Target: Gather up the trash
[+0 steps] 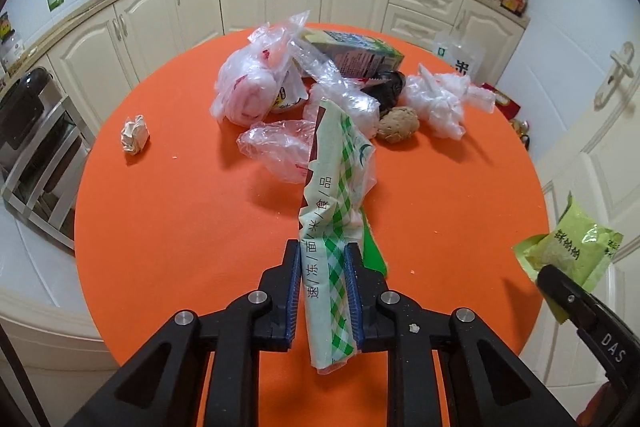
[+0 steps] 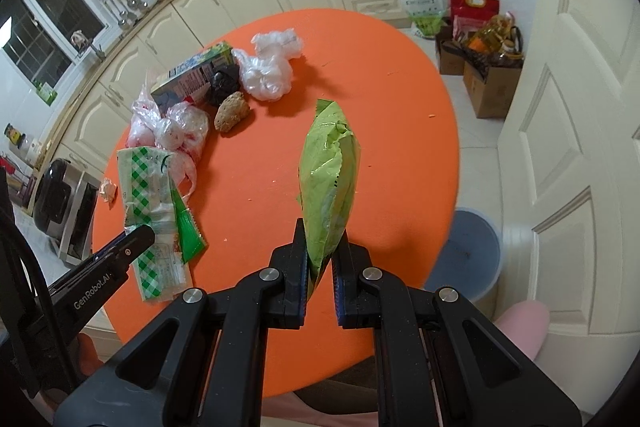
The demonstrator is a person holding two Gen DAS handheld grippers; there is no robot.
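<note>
Two hand-held grippers: each clamps a wrapper above the tabletop.
Left hand-held gripper [image 1: 323,259]: marked "GenRobot.AI"; pinches a green-checked frozen food bag [image 1: 336,187] printed 速/冻/面/米/食/品.
Trash pile [image 1: 320,87]: clear plastic bags, a printed carton and crumpled paper on the round orange tabletop [image 1: 180,207].
Right hand-held gripper [image 2: 321,247]: marked "DAS"; grips a lime-green packet [image 2: 330,171].
Room: cream kitchen cabinets, gas hob, rice sack on the floor, white door.
</note>
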